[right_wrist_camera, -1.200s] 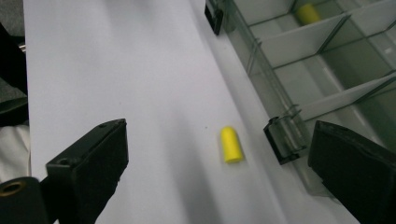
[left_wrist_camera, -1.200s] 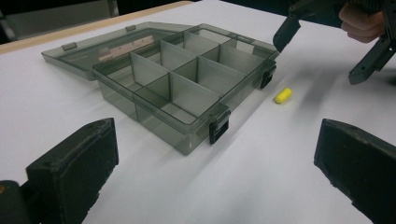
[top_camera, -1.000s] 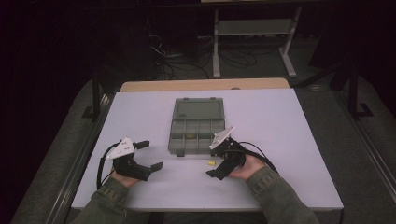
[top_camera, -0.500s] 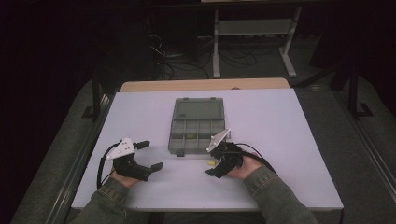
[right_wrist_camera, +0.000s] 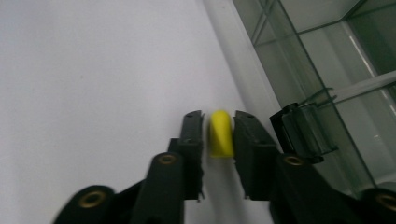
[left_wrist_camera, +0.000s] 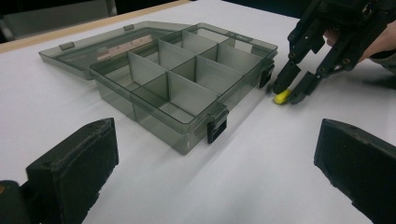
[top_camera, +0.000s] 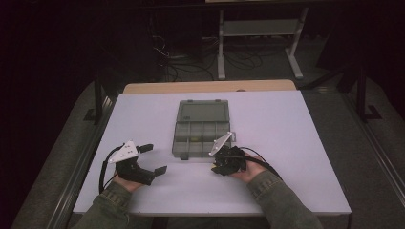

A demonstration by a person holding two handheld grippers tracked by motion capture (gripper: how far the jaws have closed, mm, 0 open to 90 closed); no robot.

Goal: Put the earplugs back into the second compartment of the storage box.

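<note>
Left gripper was held wide open and empty, near-left on the table. Open box lay centre. Right gripper was closed around a yellow piece, on the table just beside the box's near-right latch.

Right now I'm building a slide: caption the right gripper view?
Right claw closing around a small yellow piece on the white table, beside the compartment box's latch.
</note>
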